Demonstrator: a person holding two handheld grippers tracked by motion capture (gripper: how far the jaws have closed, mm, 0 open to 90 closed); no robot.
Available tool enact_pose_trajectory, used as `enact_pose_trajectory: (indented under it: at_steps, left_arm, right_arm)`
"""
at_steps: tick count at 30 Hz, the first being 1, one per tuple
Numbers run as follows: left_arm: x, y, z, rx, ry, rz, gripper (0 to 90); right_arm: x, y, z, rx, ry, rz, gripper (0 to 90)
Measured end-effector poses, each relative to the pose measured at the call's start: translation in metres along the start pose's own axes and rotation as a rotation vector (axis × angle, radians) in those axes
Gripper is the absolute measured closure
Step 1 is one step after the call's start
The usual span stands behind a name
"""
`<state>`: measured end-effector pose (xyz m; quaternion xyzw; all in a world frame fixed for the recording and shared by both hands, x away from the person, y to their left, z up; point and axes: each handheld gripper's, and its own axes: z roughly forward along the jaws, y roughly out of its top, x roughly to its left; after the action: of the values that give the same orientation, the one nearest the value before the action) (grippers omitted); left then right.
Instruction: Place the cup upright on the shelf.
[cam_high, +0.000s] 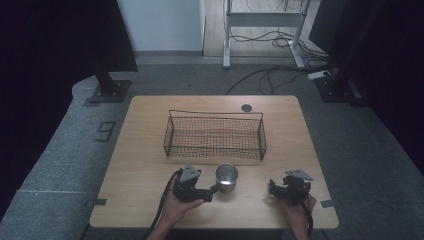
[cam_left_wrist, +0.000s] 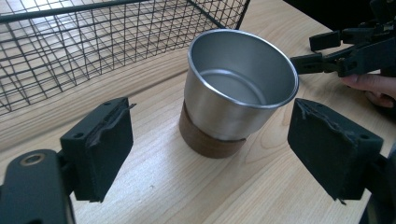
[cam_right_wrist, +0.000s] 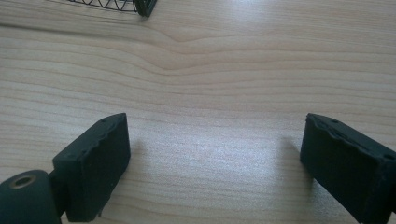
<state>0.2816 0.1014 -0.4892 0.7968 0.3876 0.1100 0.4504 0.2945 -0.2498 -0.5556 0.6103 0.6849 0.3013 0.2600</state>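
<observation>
A shiny metal cup with a brown wooden base stands upright and empty on the wooden table, just in front of a black wire basket. My left gripper is at the cup's left side, pointing toward it. In the left gripper view the cup stands a little beyond the tips of the left gripper, whose pads are wide apart and clear of it. My right gripper rests to the right of the cup. In its own view the right gripper is open over bare wood.
The wire basket is empty and sits mid-table. A small dark round disc lies near the table's far edge. The right gripper and a fingertip appear beyond the cup in the left gripper view. Grey floor surrounds the table.
</observation>
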Motion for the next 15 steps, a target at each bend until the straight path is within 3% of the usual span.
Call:
enact_pose_trajectory:
  at_steps: [15]
  left_arm:
    - [-0.008, 0.005, 0.018, 0.056, -0.032, 0.030, 6.2]
  right_arm:
    - [0.000, 0.000, 0.000, -0.001, 0.001, -0.003, 8.9]
